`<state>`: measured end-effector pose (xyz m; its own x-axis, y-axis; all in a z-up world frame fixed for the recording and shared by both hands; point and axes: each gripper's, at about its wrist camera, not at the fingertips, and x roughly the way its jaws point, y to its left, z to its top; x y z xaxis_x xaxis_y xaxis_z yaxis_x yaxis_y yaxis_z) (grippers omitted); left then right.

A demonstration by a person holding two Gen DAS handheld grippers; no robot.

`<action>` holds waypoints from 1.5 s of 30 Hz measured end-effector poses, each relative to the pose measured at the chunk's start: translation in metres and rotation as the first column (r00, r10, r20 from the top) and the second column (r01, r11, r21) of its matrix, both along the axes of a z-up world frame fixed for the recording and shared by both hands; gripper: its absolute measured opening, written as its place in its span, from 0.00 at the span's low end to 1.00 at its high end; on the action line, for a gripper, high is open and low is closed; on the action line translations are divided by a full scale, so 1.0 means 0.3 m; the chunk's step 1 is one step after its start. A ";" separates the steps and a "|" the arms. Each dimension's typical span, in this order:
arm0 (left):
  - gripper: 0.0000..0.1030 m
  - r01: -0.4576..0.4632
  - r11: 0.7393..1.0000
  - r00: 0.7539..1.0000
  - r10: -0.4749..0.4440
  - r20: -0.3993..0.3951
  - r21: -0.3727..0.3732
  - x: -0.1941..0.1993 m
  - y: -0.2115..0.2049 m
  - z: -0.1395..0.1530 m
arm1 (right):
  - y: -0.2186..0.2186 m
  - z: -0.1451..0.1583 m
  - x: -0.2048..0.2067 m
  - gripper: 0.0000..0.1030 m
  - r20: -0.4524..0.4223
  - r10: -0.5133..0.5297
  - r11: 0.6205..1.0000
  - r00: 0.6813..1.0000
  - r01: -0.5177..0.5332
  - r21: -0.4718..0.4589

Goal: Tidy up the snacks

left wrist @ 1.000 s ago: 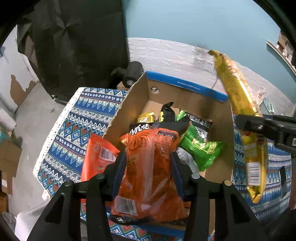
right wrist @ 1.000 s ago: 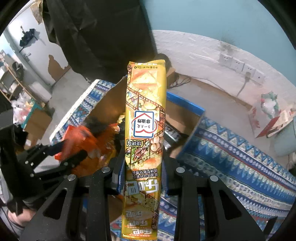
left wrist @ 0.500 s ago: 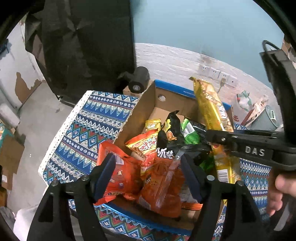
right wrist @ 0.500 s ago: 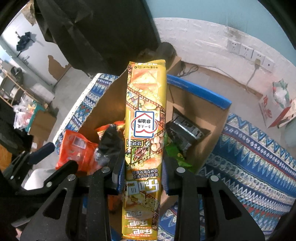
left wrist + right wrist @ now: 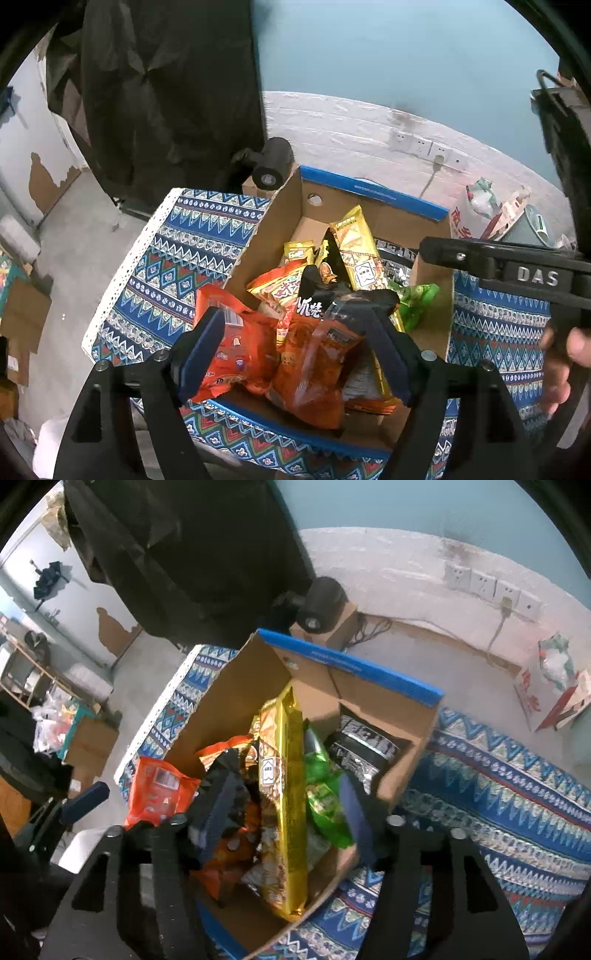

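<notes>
Both grippers, left and right, stand open above the cardboard box (nearly full); the orange packet leans over its left edge.

Box: the cardboard box sits mid-frame in both views, on the patterned cloth, which spreads to its left and right.
Long packet: the long snack packet lies in the box, running from near edge to far wall, centre of the right wrist view.
Pouch: the snack pouch lies in the box's near part, left of the long packet.
Overhanging bag: the flat bag leans over the box's left near rim.
Crumpled bag: the crumpled bag lies right of the long packet.
Foil pack: the foil pack rests in the far right corner.
Roll: the roll stands behind the box, upper centre.
Sockets: the wall sockets are at upper right.
</notes>
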<state>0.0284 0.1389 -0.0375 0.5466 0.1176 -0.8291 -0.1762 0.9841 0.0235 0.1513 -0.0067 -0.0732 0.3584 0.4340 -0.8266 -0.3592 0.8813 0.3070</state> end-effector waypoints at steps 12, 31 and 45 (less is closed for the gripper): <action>0.84 0.050 0.999 0.998 -0.051 0.027 0.021 -0.035 -0.051 0.049 | -0.098 0.089 -0.148 0.73 0.138 0.020 0.988 0.990 0.002 -0.154; 0.88 0.166 0.982 0.985 -0.169 0.029 0.087 -0.065 -0.184 0.089 | -0.210 0.201 -0.328 0.74 0.347 0.078 0.968 0.935 0.012 -0.252; 0.91 0.203 0.974 0.978 -0.206 0.021 0.105 -0.060 -0.239 0.081 | -0.271 0.195 -0.322 0.74 0.331 0.048 0.972 0.942 0.033 -0.234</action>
<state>0.0105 0.0673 -0.0132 0.5935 0.0831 -0.8005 0.0263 0.9921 0.1225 0.0548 -0.0881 -0.0148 0.6273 0.2478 -0.7383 -0.4116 0.9103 -0.0442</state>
